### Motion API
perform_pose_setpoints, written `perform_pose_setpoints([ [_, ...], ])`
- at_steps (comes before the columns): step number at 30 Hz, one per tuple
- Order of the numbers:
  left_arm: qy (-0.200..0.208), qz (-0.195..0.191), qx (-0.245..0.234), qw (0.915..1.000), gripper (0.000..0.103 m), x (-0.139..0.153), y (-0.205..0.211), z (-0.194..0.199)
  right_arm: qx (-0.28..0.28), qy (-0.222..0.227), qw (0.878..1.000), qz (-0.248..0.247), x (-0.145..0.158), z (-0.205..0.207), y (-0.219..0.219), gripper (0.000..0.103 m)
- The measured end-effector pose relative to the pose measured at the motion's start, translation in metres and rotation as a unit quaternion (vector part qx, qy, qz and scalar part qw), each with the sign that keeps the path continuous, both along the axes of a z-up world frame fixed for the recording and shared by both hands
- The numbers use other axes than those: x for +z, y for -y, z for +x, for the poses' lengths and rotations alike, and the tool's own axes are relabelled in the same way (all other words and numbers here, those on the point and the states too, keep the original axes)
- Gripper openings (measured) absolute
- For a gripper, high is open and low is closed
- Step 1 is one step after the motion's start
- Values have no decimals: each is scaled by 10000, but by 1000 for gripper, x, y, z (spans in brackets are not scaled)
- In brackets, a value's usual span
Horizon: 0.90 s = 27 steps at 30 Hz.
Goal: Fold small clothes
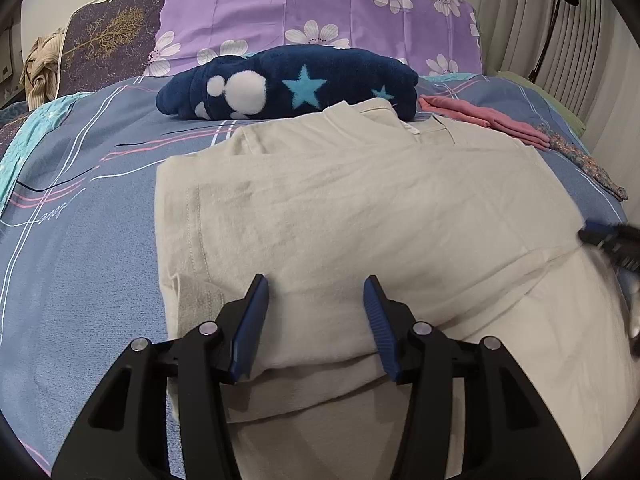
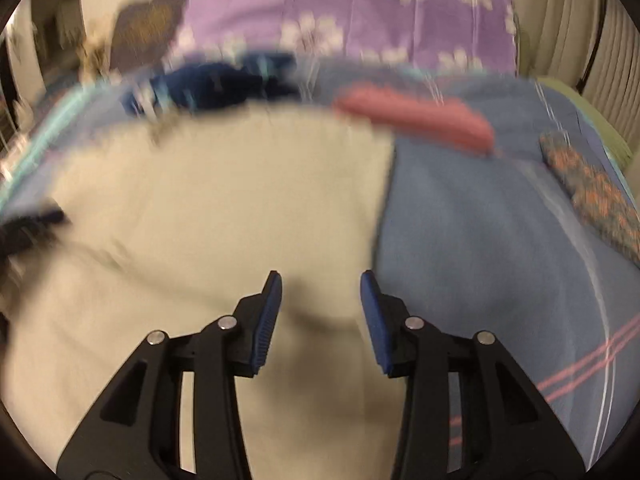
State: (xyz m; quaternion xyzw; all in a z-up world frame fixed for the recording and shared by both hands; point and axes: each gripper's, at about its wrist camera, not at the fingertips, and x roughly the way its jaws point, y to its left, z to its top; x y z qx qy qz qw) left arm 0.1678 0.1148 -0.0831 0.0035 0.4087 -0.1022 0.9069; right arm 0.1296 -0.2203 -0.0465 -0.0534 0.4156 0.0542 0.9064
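left gripper (image 1: 316, 294) hangs low over the near part of the cream cotton t-shirt (image 1: 340, 216), pointing forward along the bed, its blue-padded fingers (image 1: 252, 320) spread wide with only cloth showing between them, gripping nothing. right gripper (image 2: 320, 290) comes in over the shirt's right edge, also aimed toward the head of the bed, jaws wide apart and empty; its left finger sits above cream fabric, its right finger above the blue striped bedsheet (image 2: 500, 260) (this view is badly smeared, so fine detail is lost). the tip of the right gripper pokes in at the right edge of the left wrist view.

the t-shirt lies flat on the bedsheet, side parts already folded inward, long axis running from the grippers away toward the pillow, collar at the far end. just past the collar sits a folded navy fleece garment with stars and white spots (image 1: 288, 84), touching or nearly touching the shirt. to the right of that, a folded pink garment (image 1: 488, 120), and farther right a floral patterned cloth (image 1: 580, 160). behind everything, the purple flowered pillow (image 1: 320, 12).
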Motion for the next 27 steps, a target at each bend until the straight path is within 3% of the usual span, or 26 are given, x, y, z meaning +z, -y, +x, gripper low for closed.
perform_pose_setpoints([
  [4, 16, -27, -52, 10000, 56, 1, 1, -1, -64, 111, 9994, 319, -4, 0, 6, 43],
  [8, 110, 0, 55, 9999, 59, 11, -2, -14, -58, 236, 9997, 26, -5, -3, -1, 44],
  [11, 183, -5, 18, 9998, 61, 18, -7, -35, -54, 230, 9997, 108, -4, -2, 3, 44],
  [14, 224, 264, -67, 9994, 69, 22, -13, -63, -47, 224, 9996, 186, -6, -1, 6, 44],
  [20, -151, 691, 121, 9974, 69, 7, -40, -105, -14, 276, 9987, 424, -3, -5, 12, 44],
  [22, -242, 375, 184, 9988, 69, 4, -53, -118, -67, 359, 9980, 509, 1, -11, 17, 46],
  [23, -262, 235, 158, 9993, 69, 4, -57, -125, -190, 403, 9981, 423, 4, -18, 20, 56],
  [25, -287, 78, 23, 9996, 68, 3, -60, -141, -541, 317, 9979, 191, 5, -34, 29, 57],
  [27, -274, -79, -134, 9995, 60, 3, -60, -157, -453, 174, 9976, 493, 4, -55, 43, 55],
])
